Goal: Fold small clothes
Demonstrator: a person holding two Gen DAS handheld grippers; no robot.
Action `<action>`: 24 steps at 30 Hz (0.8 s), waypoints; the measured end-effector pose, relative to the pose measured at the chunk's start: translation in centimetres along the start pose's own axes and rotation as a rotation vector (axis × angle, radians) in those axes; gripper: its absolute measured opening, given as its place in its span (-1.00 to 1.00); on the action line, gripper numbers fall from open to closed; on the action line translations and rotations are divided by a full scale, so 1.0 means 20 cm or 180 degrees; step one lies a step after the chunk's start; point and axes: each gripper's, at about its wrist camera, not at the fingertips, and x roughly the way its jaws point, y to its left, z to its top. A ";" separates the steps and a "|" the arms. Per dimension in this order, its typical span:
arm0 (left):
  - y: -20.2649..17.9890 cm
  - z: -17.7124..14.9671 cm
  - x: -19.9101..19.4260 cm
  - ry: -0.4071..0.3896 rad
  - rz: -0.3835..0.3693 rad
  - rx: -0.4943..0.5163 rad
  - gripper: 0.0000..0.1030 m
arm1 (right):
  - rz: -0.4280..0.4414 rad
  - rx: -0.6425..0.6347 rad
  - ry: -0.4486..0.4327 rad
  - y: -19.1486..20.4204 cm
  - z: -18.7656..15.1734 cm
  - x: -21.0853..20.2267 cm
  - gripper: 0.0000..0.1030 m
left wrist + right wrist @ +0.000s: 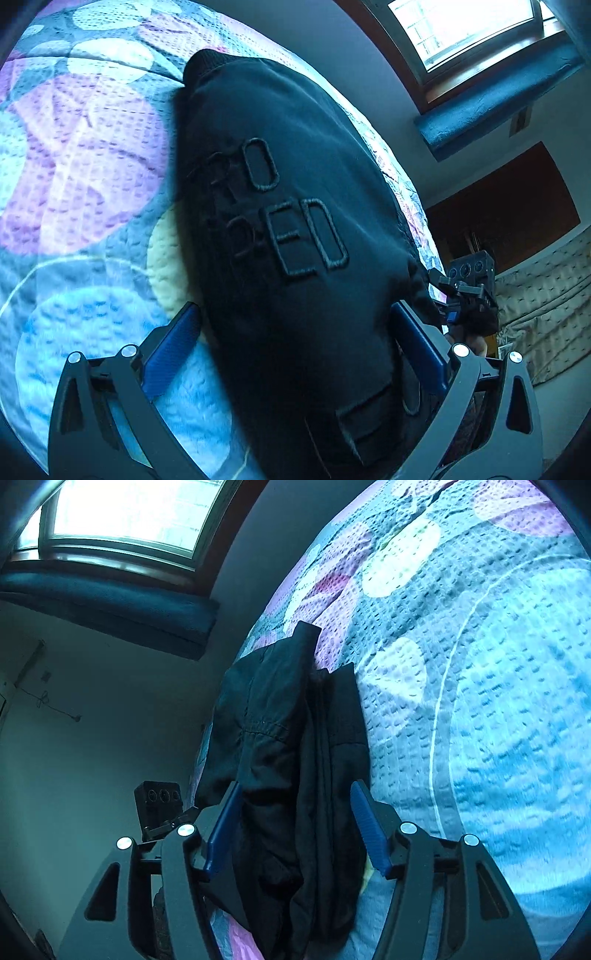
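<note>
Black garment (295, 229) spread over patterned quilt (81, 155) on bed, filling centre of left wrist frame; raised lettering seen on fabric. Left tool (295, 343) spread wide, blue pads (170, 350) either side of cloth, nothing pinched. In right wrist frame, garment (288, 746) bunched at centre, running up from bottom edge. Right tool (295, 827) likewise released, cloth lying between parted pads (369, 830). Window (133, 513) at upper left.

A bed (85, 155) with a quilted cover of blue, purple and pale circles carries one thing: a dark garment (295, 229) with raised lettering, lying near its edge.
</note>
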 end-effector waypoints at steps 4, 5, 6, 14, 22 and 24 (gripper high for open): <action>-0.01 0.02 0.03 -0.0004 -0.0012 0.0078 0.96 | 0.0017 -0.0072 -0.0001 0.01 0.04 0.04 0.31; -0.01 0.03 0.04 -0.0002 -0.0003 0.0113 0.96 | 0.0024 -0.0089 0.0002 0.01 0.05 0.05 0.33; -0.02 0.04 0.06 -0.0003 0.0003 0.0149 0.96 | 0.0023 -0.0098 0.0011 0.01 0.06 0.06 0.34; -0.03 0.05 0.07 0.0019 -0.0021 0.0181 0.96 | -0.0032 -0.0249 0.0046 0.05 0.13 0.12 0.53; -0.01 0.03 0.05 0.0007 -0.0010 0.0180 0.96 | 0.0098 -0.0209 0.0041 0.07 0.19 0.17 0.52; 0.00 0.01 0.04 -0.0004 -0.0004 0.0189 0.96 | 0.0237 -0.0189 0.0045 0.08 0.17 0.16 0.51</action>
